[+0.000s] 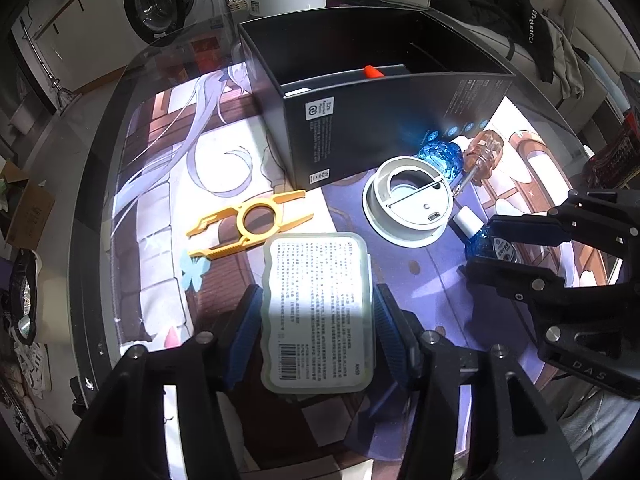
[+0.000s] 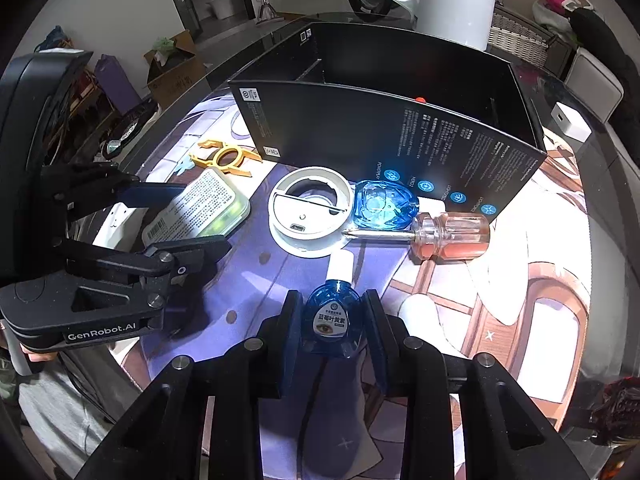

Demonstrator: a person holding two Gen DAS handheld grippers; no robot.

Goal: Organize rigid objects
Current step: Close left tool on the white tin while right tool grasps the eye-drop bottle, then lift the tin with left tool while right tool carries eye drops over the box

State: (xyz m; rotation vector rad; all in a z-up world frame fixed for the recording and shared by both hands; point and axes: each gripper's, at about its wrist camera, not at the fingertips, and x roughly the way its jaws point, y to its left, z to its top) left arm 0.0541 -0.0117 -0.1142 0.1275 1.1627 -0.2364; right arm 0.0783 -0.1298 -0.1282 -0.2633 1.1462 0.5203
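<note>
Now, at the near edge of the printed mat [image 2: 500,340], the right gripper [image 2: 332,320] pinches the small blue bottle [image 2: 331,322], while the left gripper [image 1: 318,316] clamps the flat labelled case [image 1: 318,312]. Both should rise straight up before travelling, clearing the white ring [image 2: 308,212] and screwdriver [image 2: 448,232], then lower into the black box [image 2: 400,136] at the far edge.

Box [image 2: 384,120] sits at the back of the counter [image 2: 520,320], ring [image 2: 308,216] right in front, screwdriver [image 2: 448,234] to its right, case [image 2: 196,210] left, bottle [image 2: 332,316] nearest.
</note>
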